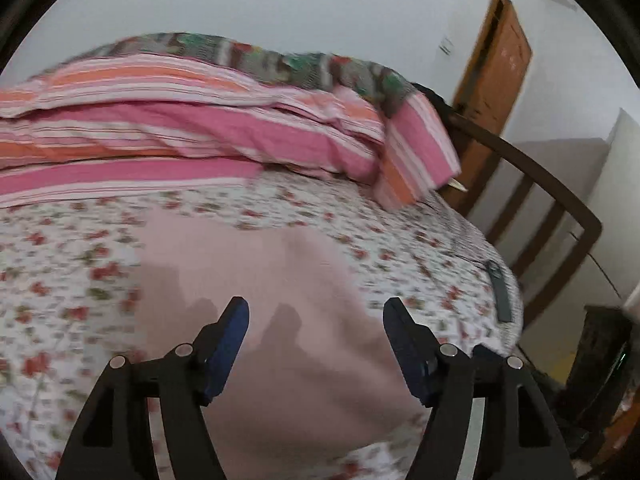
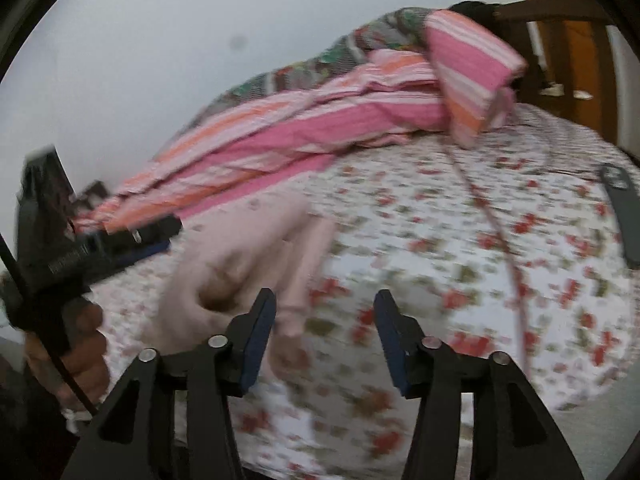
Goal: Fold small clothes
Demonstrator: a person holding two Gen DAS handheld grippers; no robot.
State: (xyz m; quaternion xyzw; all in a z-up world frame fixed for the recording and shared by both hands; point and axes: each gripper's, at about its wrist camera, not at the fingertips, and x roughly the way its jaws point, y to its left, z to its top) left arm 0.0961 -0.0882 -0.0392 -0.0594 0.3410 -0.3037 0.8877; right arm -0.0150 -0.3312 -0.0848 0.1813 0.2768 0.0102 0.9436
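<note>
Plainly, the left gripper is hovering above the pale pink garment, its jaws standing apart with nothing between them. That garment is lying on the flowered bedsheet of the bed, near its front edge. From the right wrist view the right gripper is also holding its jaws apart and empty, poised over the sheet just beside the garment (which is looking bunched and folded over here, though blur is hiding detail). A hand is gripping the left gripper's handle at the left of that view. Behind, a pink and orange striped blanket is lying heaped along the wall side. A dark remote control is resting on the sheet, well apart from the garment.
</note>
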